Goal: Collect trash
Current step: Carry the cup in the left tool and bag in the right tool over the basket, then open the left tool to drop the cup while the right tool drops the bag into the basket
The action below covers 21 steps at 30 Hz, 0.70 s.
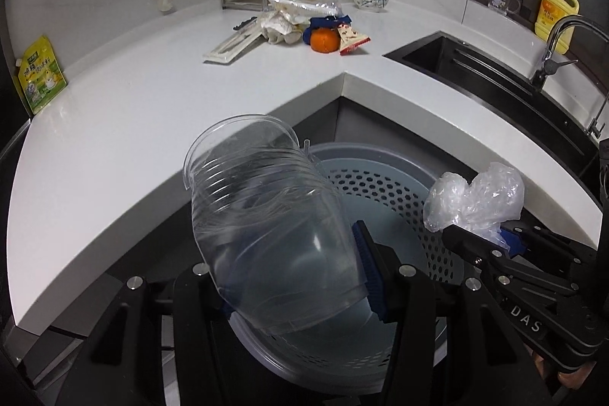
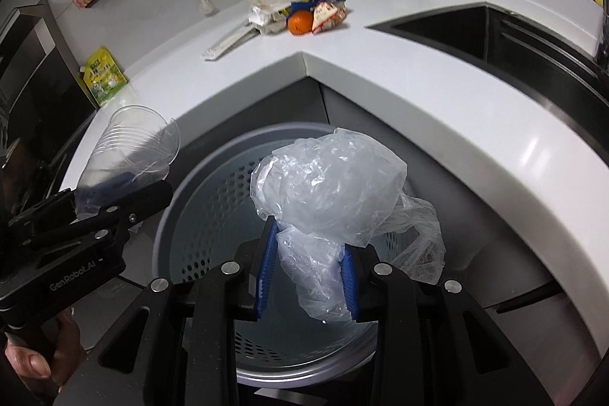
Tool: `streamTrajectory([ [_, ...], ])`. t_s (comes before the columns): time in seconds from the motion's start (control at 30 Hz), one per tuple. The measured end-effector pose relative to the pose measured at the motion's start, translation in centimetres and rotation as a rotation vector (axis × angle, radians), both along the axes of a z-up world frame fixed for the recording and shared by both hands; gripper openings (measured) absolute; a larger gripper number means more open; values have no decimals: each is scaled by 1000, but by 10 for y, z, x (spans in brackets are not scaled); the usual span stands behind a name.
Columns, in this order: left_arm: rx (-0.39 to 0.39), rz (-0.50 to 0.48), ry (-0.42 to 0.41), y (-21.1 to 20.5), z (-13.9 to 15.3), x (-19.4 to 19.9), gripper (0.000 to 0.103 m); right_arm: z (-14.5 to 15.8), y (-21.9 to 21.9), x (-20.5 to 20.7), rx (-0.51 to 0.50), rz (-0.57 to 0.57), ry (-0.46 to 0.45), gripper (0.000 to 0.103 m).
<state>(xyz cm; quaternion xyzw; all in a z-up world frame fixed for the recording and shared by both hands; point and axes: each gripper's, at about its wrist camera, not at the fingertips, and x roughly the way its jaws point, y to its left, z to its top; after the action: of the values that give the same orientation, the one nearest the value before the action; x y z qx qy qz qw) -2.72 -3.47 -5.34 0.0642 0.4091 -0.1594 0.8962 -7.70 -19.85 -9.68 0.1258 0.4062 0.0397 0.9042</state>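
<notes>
Left gripper (image 1: pixel 293 276) — "GenRobot.AI" — clamps clear plastic cup (image 1: pixel 266 215); right gripper (image 2: pixel 308 276) — "DAS" — pinches crumpled plastic bag (image 2: pixel 327 185), over perforated bin (image 2: pixel 213 200).

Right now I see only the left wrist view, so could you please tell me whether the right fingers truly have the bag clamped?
Observer: Yes. In the right wrist view both right fingers press the bag's neck between them.
Operator: Thank you. Is it over the bin?
Observer: Its bulk sits over the opening, and a loose tail hangs towards the right rim.
Operator: And the cup?
Observer: From that side it seems to sit left of the bin's rim, with its mouth tilted up towards the counter.
</notes>
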Motion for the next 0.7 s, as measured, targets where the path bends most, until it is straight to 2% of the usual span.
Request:
streamTrajectory([
  [0.43, 13, 31, 50, 4, -29, 6, 51, -37, 3, 11, -3, -24, 70, 30],
  [0.7, 17, 46, 57, 6, -33, 8, 53, -44, 1, 17, 2, -27, 84, 30],
])
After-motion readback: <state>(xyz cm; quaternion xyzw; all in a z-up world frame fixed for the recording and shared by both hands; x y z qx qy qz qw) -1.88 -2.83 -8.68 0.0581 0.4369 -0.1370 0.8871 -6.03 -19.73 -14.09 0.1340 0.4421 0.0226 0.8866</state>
